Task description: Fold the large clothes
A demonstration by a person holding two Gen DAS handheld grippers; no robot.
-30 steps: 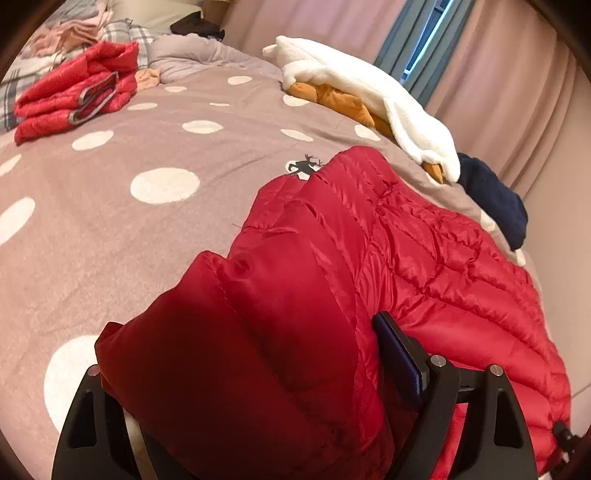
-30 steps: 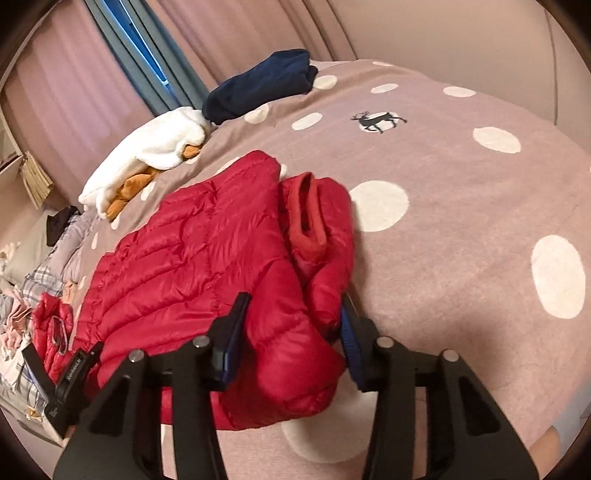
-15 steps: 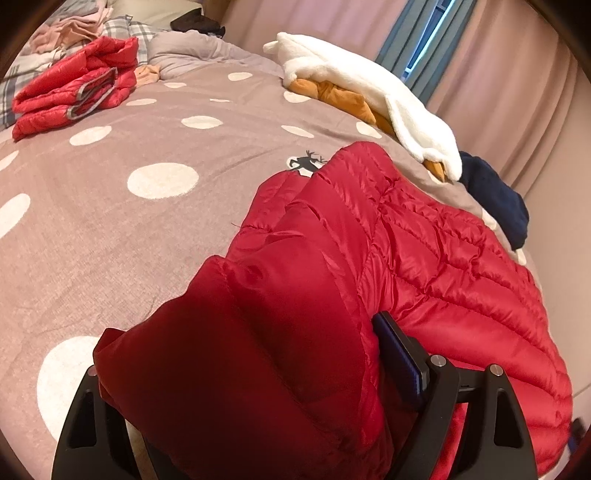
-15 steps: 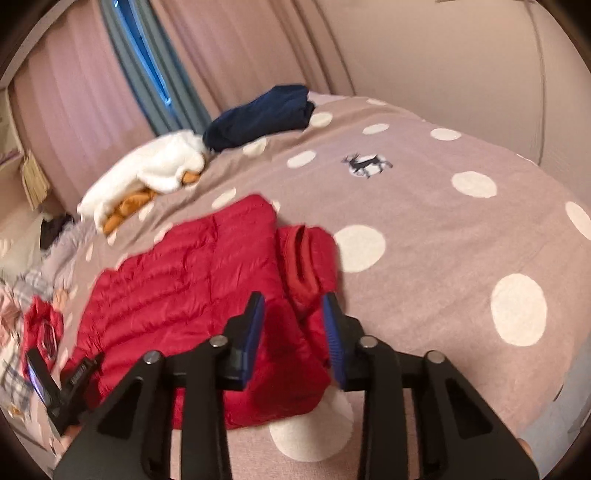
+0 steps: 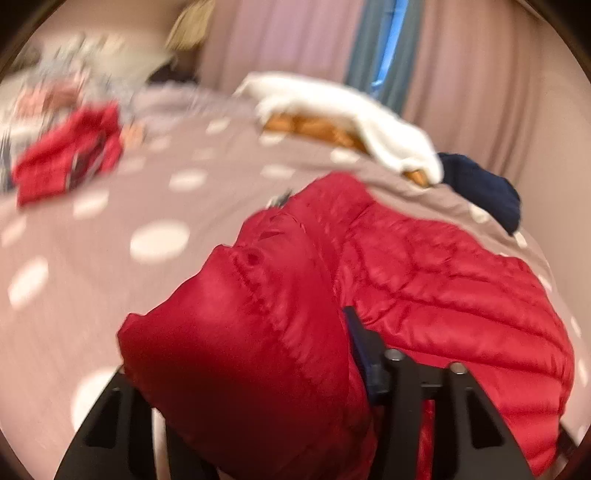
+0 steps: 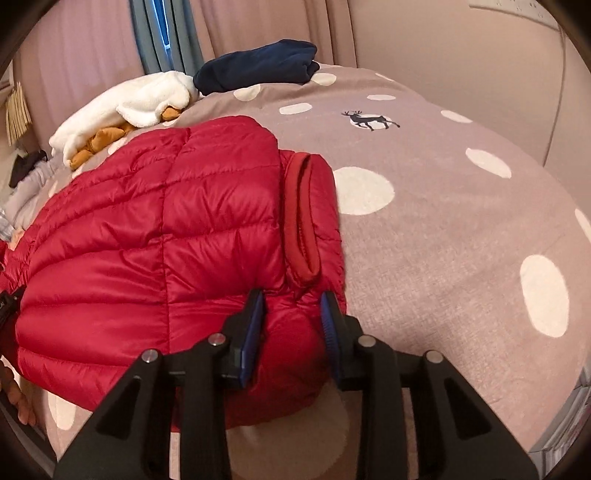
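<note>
Red and puffy, the jacket (image 6: 147,236) is lying across the spotted bedspread (image 6: 443,221), and your left gripper (image 5: 258,369) is clenching a thick bunch of its fabric that is bulging up over the jaws. Your right gripper (image 6: 291,325) is sitting with its blue pads (image 6: 253,325) parted around the jacket's near edge beside the collar (image 6: 303,221), but you cannot tell whether it is pinching or loose. White (image 6: 122,107) and navy (image 6: 255,66) clothes are resting by the curtain (image 6: 162,33).

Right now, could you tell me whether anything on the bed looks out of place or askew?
Nothing looks damaged or spilled. The red down jacket lies partly folded, its collar end bunched between the right gripper's fingers, while the left gripper clamps another bunched fold.
</note>
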